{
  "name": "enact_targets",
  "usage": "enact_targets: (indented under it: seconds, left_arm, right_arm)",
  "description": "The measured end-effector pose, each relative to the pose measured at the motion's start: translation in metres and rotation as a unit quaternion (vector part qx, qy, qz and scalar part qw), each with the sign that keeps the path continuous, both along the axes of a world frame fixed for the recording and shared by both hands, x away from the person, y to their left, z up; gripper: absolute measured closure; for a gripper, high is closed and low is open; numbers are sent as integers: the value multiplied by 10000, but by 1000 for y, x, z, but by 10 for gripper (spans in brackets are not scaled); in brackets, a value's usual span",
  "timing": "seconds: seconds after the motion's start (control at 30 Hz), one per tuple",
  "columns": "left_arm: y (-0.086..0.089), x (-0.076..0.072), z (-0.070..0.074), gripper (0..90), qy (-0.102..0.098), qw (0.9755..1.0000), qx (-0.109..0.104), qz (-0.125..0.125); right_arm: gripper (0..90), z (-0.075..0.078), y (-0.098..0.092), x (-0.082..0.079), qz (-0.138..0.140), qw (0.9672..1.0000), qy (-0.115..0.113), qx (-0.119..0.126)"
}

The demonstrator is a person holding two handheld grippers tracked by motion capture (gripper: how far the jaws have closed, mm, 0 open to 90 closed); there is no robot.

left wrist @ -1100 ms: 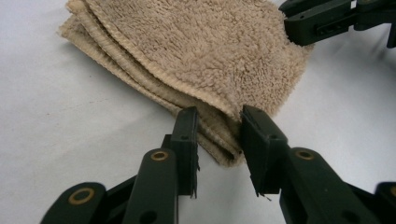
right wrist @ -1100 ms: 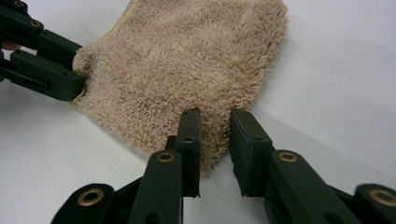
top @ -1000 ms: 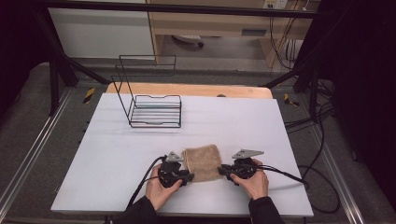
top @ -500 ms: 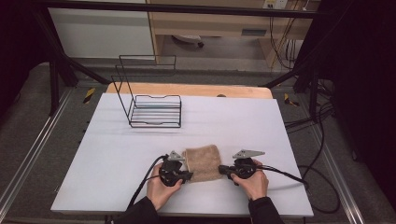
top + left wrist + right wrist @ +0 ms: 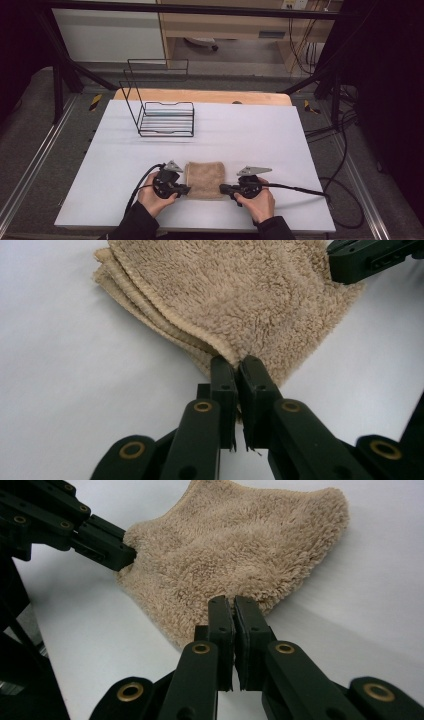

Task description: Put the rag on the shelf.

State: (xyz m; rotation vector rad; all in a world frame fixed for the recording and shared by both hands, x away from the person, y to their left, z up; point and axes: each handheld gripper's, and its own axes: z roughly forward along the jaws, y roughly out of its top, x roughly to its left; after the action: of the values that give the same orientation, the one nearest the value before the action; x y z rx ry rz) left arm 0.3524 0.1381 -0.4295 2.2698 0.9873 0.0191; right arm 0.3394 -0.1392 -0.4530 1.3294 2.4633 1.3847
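Observation:
A folded tan terry towel (image 5: 204,179) lies near the front edge of the white table (image 5: 250,135). My left gripper (image 5: 187,190) is at the towel's near left corner and, in the left gripper view, is shut on that corner (image 5: 238,361) of the towel (image 5: 235,295). My right gripper (image 5: 223,189) is at the near right corner, with its jaws shut on the towel's edge (image 5: 233,601) in the right gripper view. The pinched corners of the towel (image 5: 240,545) are raised a little off the table. Each gripper view also shows the other gripper: the right gripper (image 5: 370,257) and the left gripper (image 5: 107,550).
A black wire rack (image 5: 165,117) stands at the back left of the table. A wooden board (image 5: 200,96) borders the far edge. Cables (image 5: 300,190) trail from the grippers toward the right. Metal frame rails (image 5: 30,170) run along the sides.
Both grippers and the towel between them have shifted a little to the left on the table. The hands keep the same spacing.

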Motion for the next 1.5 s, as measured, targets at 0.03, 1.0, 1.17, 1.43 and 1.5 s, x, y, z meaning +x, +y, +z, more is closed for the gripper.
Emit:
enact_targets:
  seconds: [0.03, 1.0, 1.17, 1.43, 1.5]
  left_arm:
    - [4, -1, 0, 853, 5, 10000, 10, 3]
    - [27, 42, 1, 353, -538, 9929, -384, 994]
    - [18, 52, -10, 420, -516, 9925, -235, 1083]
    - [16, 56, -13, 575, -374, 9925, -310, 1118]
    - [15, 56, -14, 607, -319, 9928, -305, 1109]
  right_arm:
    - [870, -1, 4, -1, 30, 10000, -30, -10]
    - [317, 10, -11, 8, 37, 9943, -994, -380]
    - [285, 10, -16, 11, -31, 9948, -950, -377]
    - [270, 14, -21, 14, -99, 9948, -956, -340]
    - [276, 14, -21, 14, -120, 9951, -930, -325]
